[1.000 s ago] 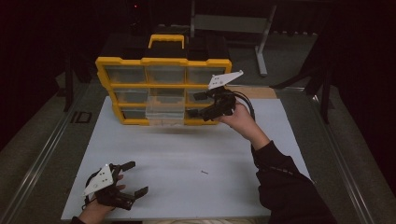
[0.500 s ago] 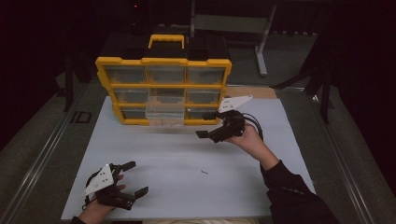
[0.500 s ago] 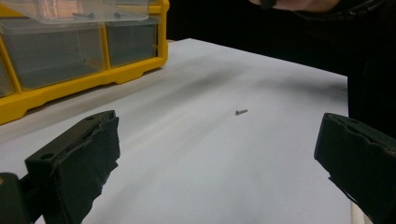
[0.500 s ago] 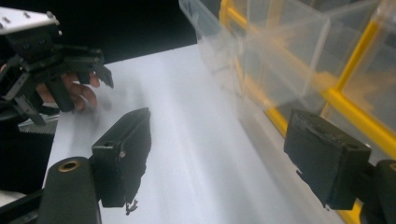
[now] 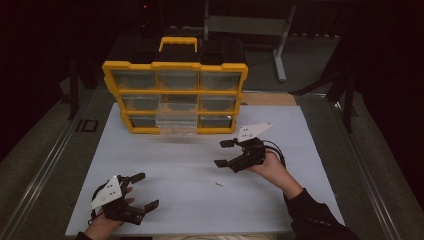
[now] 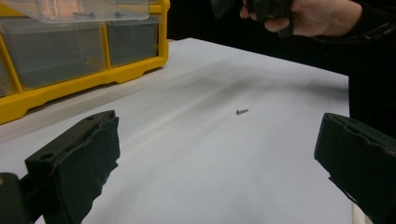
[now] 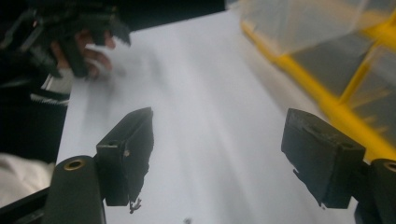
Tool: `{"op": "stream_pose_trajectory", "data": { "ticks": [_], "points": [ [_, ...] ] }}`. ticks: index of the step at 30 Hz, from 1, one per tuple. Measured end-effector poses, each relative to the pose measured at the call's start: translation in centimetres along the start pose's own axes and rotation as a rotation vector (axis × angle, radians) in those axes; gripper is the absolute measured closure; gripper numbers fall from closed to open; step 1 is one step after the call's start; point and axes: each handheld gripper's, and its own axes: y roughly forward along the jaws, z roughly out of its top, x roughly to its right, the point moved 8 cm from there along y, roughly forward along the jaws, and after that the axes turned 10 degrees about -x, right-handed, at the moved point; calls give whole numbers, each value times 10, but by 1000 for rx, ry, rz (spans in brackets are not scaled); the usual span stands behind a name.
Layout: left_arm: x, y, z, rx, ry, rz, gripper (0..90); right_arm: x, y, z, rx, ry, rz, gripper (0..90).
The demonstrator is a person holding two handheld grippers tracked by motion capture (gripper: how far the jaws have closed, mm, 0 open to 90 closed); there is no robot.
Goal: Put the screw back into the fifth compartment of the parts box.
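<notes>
White board covers the table [image 5: 165, 165], and on it, just below the centre of the high view, lies one tiny dark screw [image 5: 218, 184], alone and touching nothing. The risk here is its size: it lies flat on a smooth surface, so jaws closing a little off line would likely flick it away or roll it, and pads that meet the board first could clamp above it and come up empty. The right gripper [image 5: 226, 153] hangs right of centre in the high view, above and slightly right of the screw, held in a hand [image 5: 270, 164]; its jaws stand wide apart, have just been narrowing a little, and hold nothing. In the right gripper view its two black pads [image 7: 130, 149] frame bare white board, with the screw [image 7: 187, 220] as a blurred speck at the bottom edge, so the aim is not yet centred. The left gripper [image 5: 142, 191] rests at the lower left of the high view, also spread wide and empty; in the left gripper view the screw [image 6: 241, 111] sits well ahead, between the pads [image 6: 88, 154] but far from them. At the upper centre of the high view stands a yellow organiser [image 5: 175, 97] with one clear drawer [image 5: 175, 120] pulled partway out; a careless sweep could knock it.
</notes>
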Motion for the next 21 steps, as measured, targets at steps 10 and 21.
{"op": "stream_pose_trajectory", "data": {
  "ticks": [10,21],
  "points": [
    [0,0,0,0,-1,-1,13,-14,23,-36,-59,-5,23,279],
    [0,0,0,0,-1,0,13,-24,42,-62,-130,-9,56,386]
  ]
}}
